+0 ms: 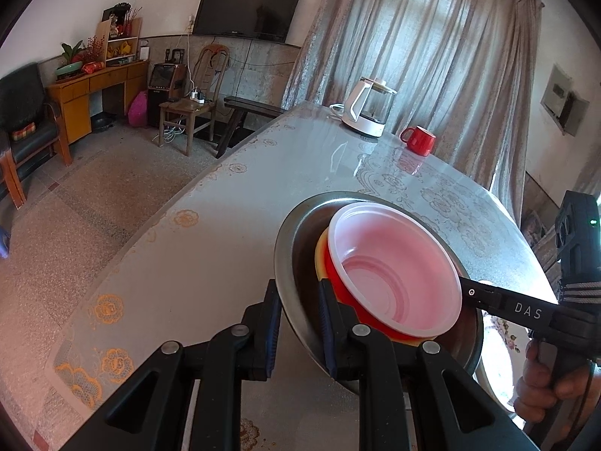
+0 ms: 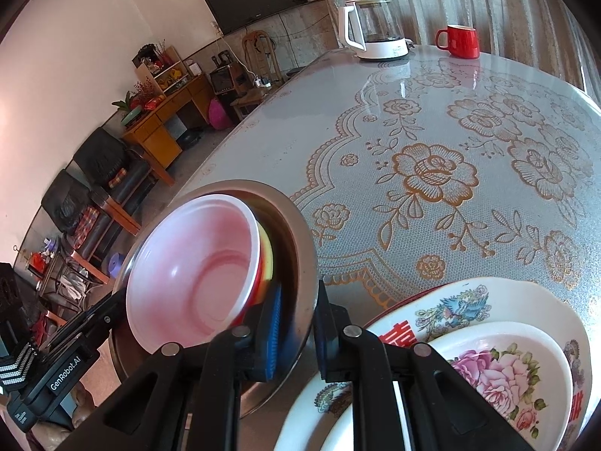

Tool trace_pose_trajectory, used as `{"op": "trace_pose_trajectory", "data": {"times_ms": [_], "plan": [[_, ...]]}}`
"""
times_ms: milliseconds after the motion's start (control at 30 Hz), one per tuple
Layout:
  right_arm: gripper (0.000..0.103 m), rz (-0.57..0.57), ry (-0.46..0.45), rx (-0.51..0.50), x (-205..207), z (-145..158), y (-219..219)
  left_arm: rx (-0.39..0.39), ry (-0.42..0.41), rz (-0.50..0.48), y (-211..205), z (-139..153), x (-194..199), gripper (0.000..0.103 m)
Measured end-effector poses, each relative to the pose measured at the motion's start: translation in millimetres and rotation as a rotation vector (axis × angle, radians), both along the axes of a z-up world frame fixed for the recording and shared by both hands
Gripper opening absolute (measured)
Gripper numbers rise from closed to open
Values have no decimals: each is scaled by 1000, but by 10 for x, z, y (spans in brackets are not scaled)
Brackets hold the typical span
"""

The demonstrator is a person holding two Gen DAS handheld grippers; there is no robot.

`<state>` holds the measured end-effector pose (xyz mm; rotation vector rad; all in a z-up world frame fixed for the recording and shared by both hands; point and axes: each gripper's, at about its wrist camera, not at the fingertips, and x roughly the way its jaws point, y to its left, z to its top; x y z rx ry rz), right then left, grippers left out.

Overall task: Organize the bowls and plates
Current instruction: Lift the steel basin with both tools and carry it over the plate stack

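**Two grippers pinch opposite rims of a loaded steel basin**

A stainless-steel basin (image 1: 289,248) sits tilted above the table edge, carrying a red plastic bowl (image 1: 394,274) with a pale pink inside; a yellow dish (image 1: 320,253) shows beneath the bowl. Just beside it, on the table, lies a stack of white plates (image 2: 469,308) printed with birds, red characters and pink roses.

The left gripper (image 1: 298,323) is clenched on the basin's near rim, one blue-padded finger outside the wall and one inside, the gap between them narrow. The right gripper (image 2: 296,332) clamps the opposite rim the same way, its inner pad close to the red bowl.

The table (image 2: 432,143) wears a glossy grey cloth with gold rose patterns. At its far side stand a white-based glass kettle (image 2: 370,26) and a red mug (image 2: 460,41), near each other but apart. Beyond are heavy curtains (image 1: 432,49), a wall-mounted television (image 1: 248,11), a wooden desk (image 1: 94,90), a wooden chair (image 1: 195,101) and dark armchairs (image 2: 101,161) on a speckled floor.
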<state>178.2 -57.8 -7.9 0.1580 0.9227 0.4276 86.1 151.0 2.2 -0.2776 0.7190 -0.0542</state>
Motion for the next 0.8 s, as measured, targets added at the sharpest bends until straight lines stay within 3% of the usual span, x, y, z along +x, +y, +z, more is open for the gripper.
{"op": "trace_pose_trajectory", "data": {"times_ms": [300, 800], "plan": [[14, -29, -44, 41, -213, 179, -237, -16, -49, -65, -181, 206, -117, 20], [14, -155, -133, 28, -759, 525, -1059, -59, -73, -286, -874, 440, -248, 20]]}}
